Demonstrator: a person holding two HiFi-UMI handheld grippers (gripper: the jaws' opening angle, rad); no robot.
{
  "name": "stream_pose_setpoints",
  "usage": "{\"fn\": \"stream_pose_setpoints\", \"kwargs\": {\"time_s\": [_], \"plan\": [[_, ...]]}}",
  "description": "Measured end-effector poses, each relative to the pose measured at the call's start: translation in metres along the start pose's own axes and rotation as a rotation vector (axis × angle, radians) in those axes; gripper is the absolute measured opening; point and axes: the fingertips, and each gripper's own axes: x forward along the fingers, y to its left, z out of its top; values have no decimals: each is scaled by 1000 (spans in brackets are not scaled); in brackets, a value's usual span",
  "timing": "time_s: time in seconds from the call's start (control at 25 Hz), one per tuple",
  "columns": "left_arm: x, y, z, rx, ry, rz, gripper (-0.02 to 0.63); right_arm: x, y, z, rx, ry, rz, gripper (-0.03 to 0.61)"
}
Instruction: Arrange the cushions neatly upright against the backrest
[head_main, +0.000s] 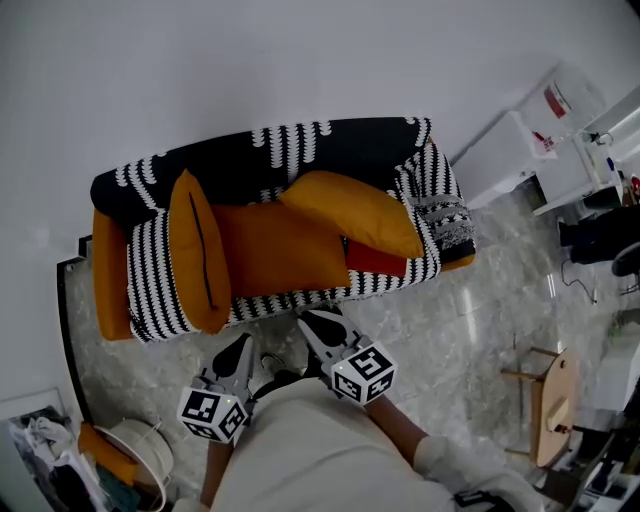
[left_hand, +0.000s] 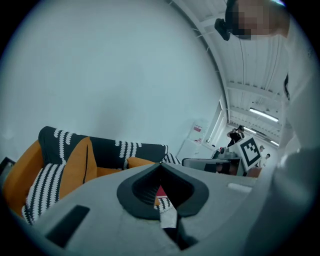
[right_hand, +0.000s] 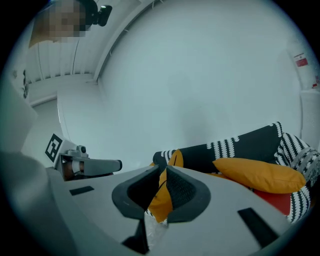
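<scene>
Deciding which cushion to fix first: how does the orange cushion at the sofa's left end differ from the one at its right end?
The left cushion stands on edge against the armrest; the right cushion lies slanted, flatter, over a red item. The left cushion shows a dark line down its edge; the right cushion shows a plain face. Both are orange, on the sofa.

In the lower middle of the head view, the left gripper and the right gripper are side by side, both pointing up the frame. Their jaws are closed together and hold nothing.
</scene>
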Motion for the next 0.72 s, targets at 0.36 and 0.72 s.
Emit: {"fn": "stream_pose_setpoints", "kwargs": {"time_s": [0.36, 0.72], "plan": [[117, -18, 60, -14, -17, 31, 9, 17, -139, 66, -49, -3, -9, 71], [218, -37, 86, -65, 21, 78, 11, 40, -275, 50, -158, 187, -72, 155]]}}
